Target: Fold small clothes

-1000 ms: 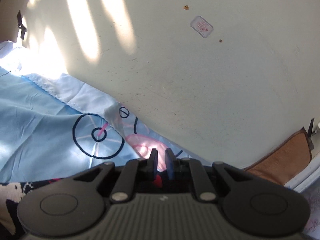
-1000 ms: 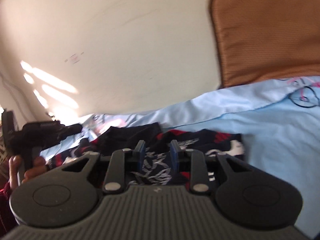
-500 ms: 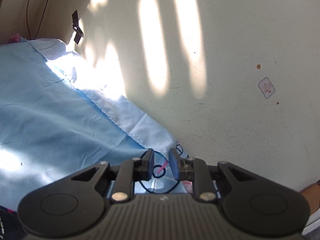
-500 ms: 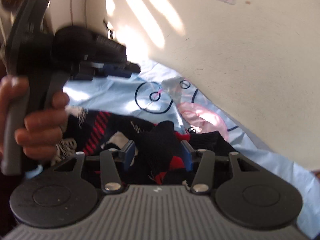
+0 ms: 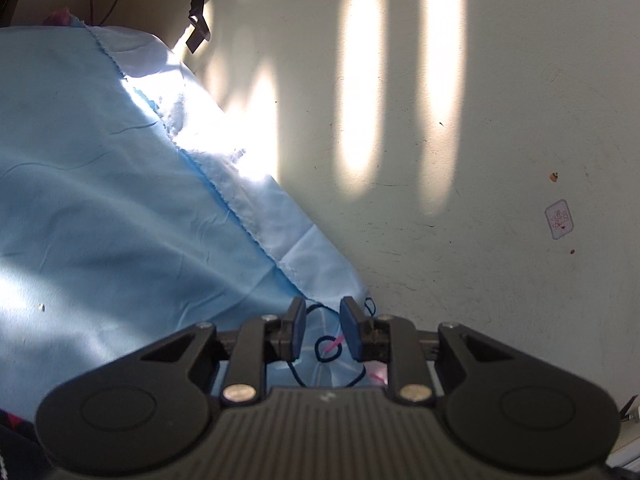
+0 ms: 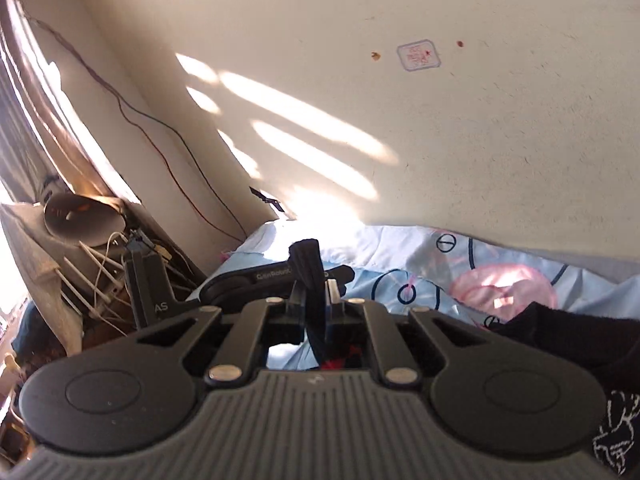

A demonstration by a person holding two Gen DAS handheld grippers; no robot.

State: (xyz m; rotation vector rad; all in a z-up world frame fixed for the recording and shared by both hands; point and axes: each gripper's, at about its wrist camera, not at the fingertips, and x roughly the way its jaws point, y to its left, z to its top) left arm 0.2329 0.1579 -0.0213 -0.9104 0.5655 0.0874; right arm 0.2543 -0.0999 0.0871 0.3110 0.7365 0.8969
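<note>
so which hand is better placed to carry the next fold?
Right, probably. Its tongs have just closed on the dark garment, a fold of it pinched between the pads. The left tongs have been opening over the blue sheet, holding nothing.

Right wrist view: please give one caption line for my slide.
Right gripper shut on a dark garment above the light blue sheet.

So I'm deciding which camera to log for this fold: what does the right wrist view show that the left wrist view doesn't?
Only the right wrist view: the right gripper, jaws shut on a strip of dark knitted garment, the black left gripper from outside, and a cluttered corner with a grey lamp shade.
Only the left wrist view: the left gripper, jaws slightly apart with nothing between, having just been opening.
Both: the light blue printed bedsheet, the cream wall and its small sticker.
</note>
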